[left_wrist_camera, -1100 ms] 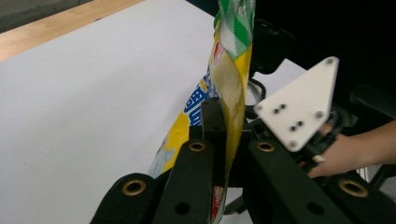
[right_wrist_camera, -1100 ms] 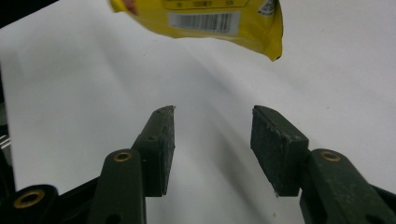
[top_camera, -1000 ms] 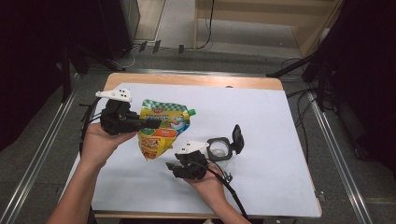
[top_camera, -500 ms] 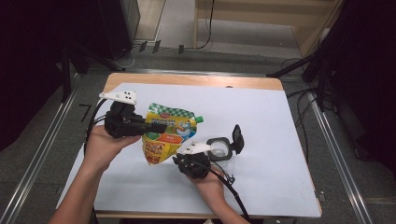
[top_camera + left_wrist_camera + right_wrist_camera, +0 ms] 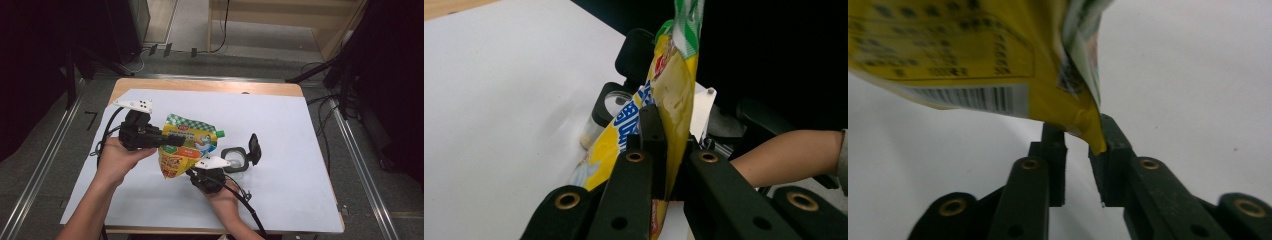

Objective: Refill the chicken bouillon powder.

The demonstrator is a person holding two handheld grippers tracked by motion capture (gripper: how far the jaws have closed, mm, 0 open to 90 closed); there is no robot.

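Note:
A yellow snack pouch [image 5: 187, 145] with a green checked top is held up off the table, edge-on in the left gripper view [image 5: 674, 95]. My left gripper [image 5: 172, 140] comes in from the left and is shut on the pouch's side [image 5: 661, 145]. My right gripper [image 5: 192, 172] sits below the pouch, its jaws pointing up at it. In the right gripper view the pouch's lower corner [image 5: 1088, 125] hangs between the tips of that gripper [image 5: 1080, 135]. Its jaws have just been opening a little, and a gap shows beside the corner.
A small clear jar [image 5: 235, 159] with an open black flip lid [image 5: 254, 149] lies just right of the pouch. A white sheet [image 5: 300, 130] covers the wooden table [image 5: 210, 85]. Metal rails run along both sides on the floor.
The pouch and my left gripper have shifted slightly to the right and nearer the person. The right gripper stays under the pouch's lower edge.

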